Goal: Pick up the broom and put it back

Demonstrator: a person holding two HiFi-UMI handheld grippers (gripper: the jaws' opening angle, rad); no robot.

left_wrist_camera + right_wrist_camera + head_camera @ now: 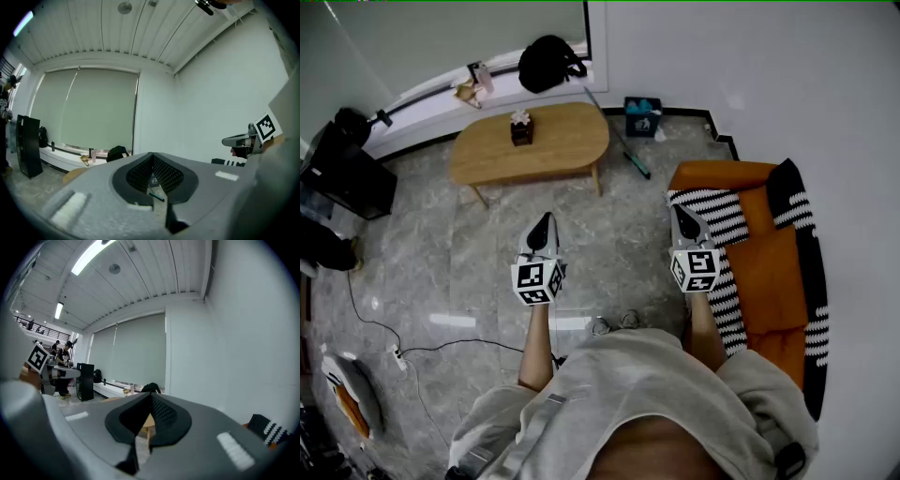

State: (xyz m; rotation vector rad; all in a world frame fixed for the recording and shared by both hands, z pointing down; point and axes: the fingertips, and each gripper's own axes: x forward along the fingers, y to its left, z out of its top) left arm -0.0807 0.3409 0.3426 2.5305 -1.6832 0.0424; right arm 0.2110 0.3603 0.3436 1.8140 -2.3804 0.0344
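The broom [617, 134], with a thin pale handle and a teal-green head, seems to lean on the white wall [750, 66], head down on the marble floor [478, 253] beside the oval wooden counter [487, 155]. The left tongs [544, 221] and right tongs [679, 214] are clenched on nothing, well apart from it.

The floor [478, 253] looks like grey marble, polished and glossy, with light reflections. The oval table [553, 141] at the upper centre is smooth pale wood, rather matt. The sofa [769, 272] at the right is orange cloth, and its striped blanket [717, 217] looks knitted. The left gripper [152, 155] has a matt grey plastic shell and black pads [166, 172] with a fine grid texture.
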